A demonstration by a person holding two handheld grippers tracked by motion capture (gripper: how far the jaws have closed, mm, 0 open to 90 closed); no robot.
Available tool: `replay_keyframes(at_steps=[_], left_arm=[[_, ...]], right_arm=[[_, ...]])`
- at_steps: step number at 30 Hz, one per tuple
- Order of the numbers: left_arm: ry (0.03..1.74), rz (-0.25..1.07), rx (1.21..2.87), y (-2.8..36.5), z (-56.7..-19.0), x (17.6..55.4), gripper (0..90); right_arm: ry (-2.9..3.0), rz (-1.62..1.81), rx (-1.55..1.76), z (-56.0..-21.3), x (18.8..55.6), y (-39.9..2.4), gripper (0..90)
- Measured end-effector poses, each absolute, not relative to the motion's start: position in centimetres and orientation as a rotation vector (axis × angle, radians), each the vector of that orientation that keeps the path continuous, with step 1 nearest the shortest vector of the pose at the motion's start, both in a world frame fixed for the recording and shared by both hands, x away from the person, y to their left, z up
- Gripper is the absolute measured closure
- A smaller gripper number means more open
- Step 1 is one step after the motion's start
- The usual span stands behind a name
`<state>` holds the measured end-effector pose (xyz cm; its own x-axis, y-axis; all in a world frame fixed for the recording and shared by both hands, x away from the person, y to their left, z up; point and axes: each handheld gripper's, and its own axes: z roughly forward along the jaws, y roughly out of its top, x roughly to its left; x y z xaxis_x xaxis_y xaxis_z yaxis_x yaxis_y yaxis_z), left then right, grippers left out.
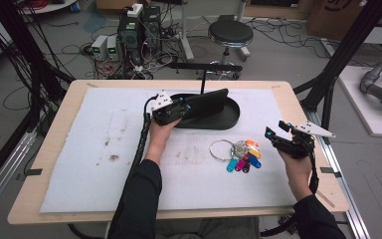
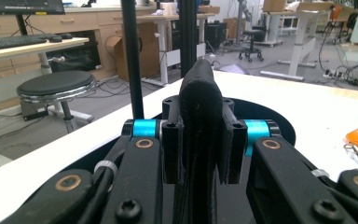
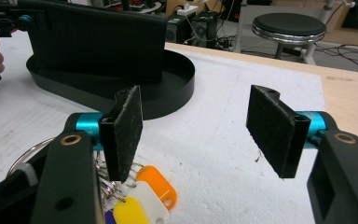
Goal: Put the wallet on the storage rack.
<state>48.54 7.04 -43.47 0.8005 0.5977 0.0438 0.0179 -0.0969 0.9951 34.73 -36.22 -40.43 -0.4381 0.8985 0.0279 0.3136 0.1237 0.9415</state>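
With the left gripper (image 1: 179, 108) fingers clenched on the black pouch (image 1: 206, 103) standing upright in the oval tray (image 1: 231, 119) near the desk's far edge, lower it gently; the right gripper (image 1: 278, 133) waits released.

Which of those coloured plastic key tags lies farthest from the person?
The orange plastic key tag; it tops the bunch, nearest the black oval tray, while the blue, pink and dark ones lie closer to the person.
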Motion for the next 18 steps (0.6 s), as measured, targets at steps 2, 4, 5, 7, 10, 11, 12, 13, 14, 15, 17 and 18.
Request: replay_keyframes(at_steps=[2, 4, 5, 7, 10, 11, 12, 13, 14, 15, 17, 18], left_arm=[[0.503, 0.520, 1.611, 7.18, -43.57, 48.63, 74.5], [0.507, 0.517, 1.614, 7.28, -43.62, 48.67, 74.3], [0.514, 0.518, 1.618, 7.32, -43.64, 48.67, 74.3], [0.510, 0.523, 1.633, 7.46, -43.66, 48.71, 74.2], [0.516, 0.524, 1.651, 7.69, -43.76, 48.78, 74.0], [0.512, 0.523, 1.660, 7.78, -43.78, 48.82, 73.9], [0.514, 0.526, 1.664, 7.80, -43.78, 48.82, 73.9], [0.518, 0.528, 1.670, 7.84, -43.79, 48.82, 73.8], [0.520, 0.528, 1.673, 7.88, -43.80, 48.83, 73.7], [0.522, 0.527, 1.676, 7.90, -43.81, 48.82, 73.8], [0.522, 0.524, 1.681, 7.91, -43.80, 48.80, 73.7], [0.524, 0.525, 1.684, 7.92, -43.79, 48.79, 73.7]], right_arm=[[1.833, 1.317, 1.171, -40.43, 34.72, -36.23, 36.8], [1.834, 1.317, 1.171, -40.44, 34.73, -36.27, 36.8], [1.835, 1.320, 1.173, -40.45, 34.75, -36.28, 36.8], [1.836, 1.318, 1.174, -40.47, 34.77, -36.31, 36.7], [1.839, 1.318, 1.177, -40.49, 34.79, -36.30, 36.7], [1.840, 1.318, 1.177, -40.49, 34.79, -36.29, 36.7], [1.839, 1.318, 1.177, -40.49, 34.79, -36.29, 36.7], [1.839, 1.319, 1.178, -40.48, 34.78, -36.28, 36.6], [1.839, 1.318, 1.176, -40.49, 34.80, -36.29, 36.6], [1.839, 1.318, 1.177, -40.50, 34.80, -36.29, 36.7], [1.840, 1.318, 1.177, -40.50, 34.81, -36.29, 36.6], [1.839, 1.319, 1.177, -40.49, 34.80, -36.30, 36.6]])
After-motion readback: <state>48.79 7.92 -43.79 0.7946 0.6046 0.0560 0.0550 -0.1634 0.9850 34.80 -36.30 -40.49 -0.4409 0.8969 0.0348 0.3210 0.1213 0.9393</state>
